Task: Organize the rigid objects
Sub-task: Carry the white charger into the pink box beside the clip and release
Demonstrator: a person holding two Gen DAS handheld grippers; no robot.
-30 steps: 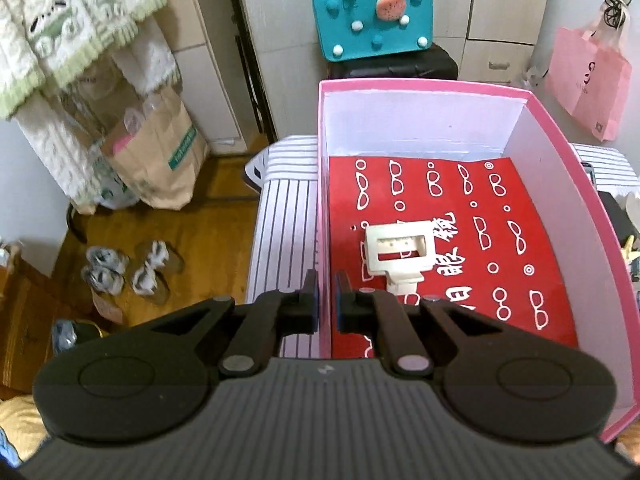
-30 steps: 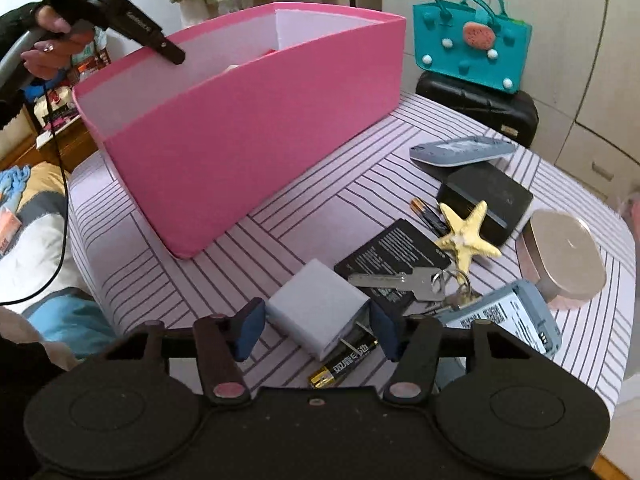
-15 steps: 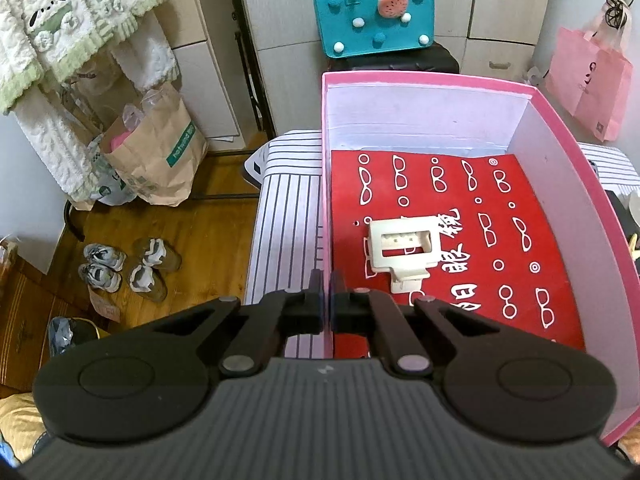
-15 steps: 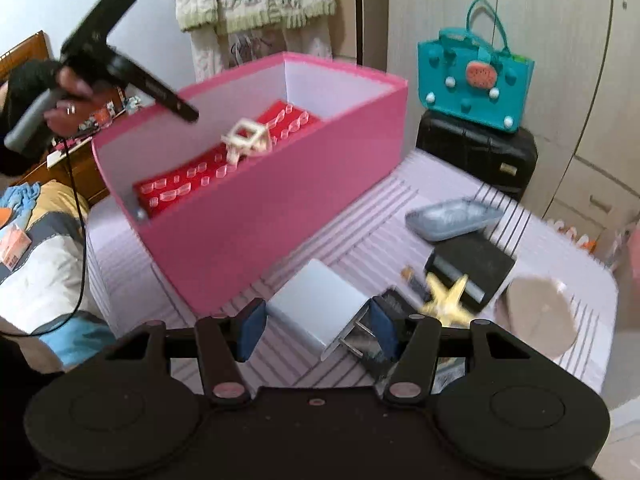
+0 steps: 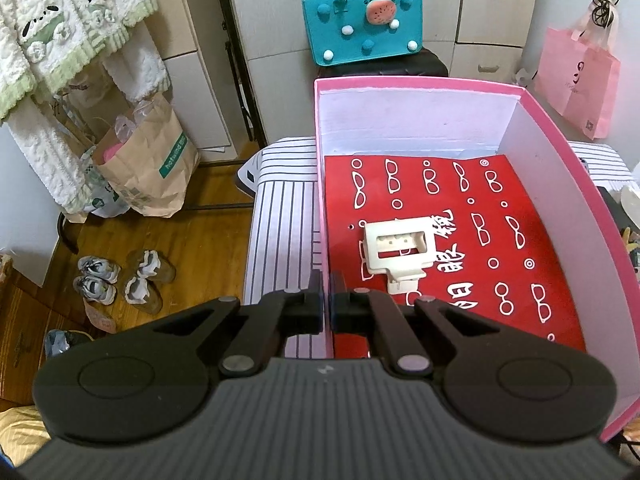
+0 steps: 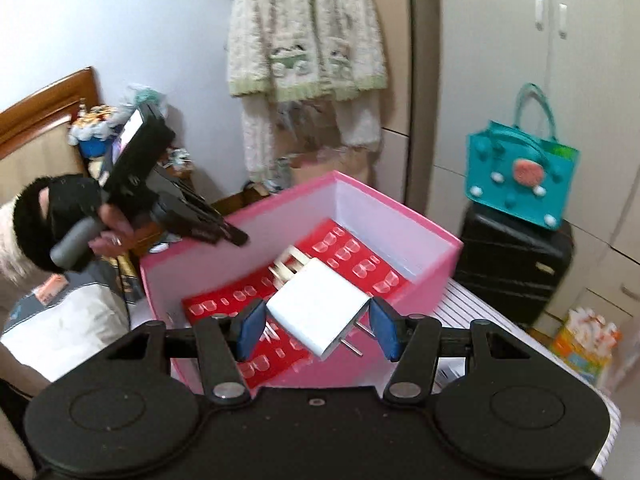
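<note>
1. Two grippers in play. The right gripper [image 6: 314, 330] holds a white plug adapter [image 6: 318, 310] crosswise between its blue pads [image 6: 250, 330], prongs sticking out toward the right pad. It's tilted, w/ one corner pointing down.
2. The adapter hangs above the pink box [image 6: 420, 284], just over the near wall; the red liner [image 6: 352, 256] sits right beyond the fingertips.
3. The left gripper [image 5: 326, 310] is pinched tight on the box's left wall [image 5: 322, 216], steadying it. Inside, just ahead and right of those tips, a cream plastic holder [image 5: 400, 250] lies on the liner.
4. Step in hand, as I read it: carry phase, adapter en route into the box.
5. Next move prob. needs going fwd and down to a free patch of liner clear of the holder, then opening; the left should stay put.
</note>
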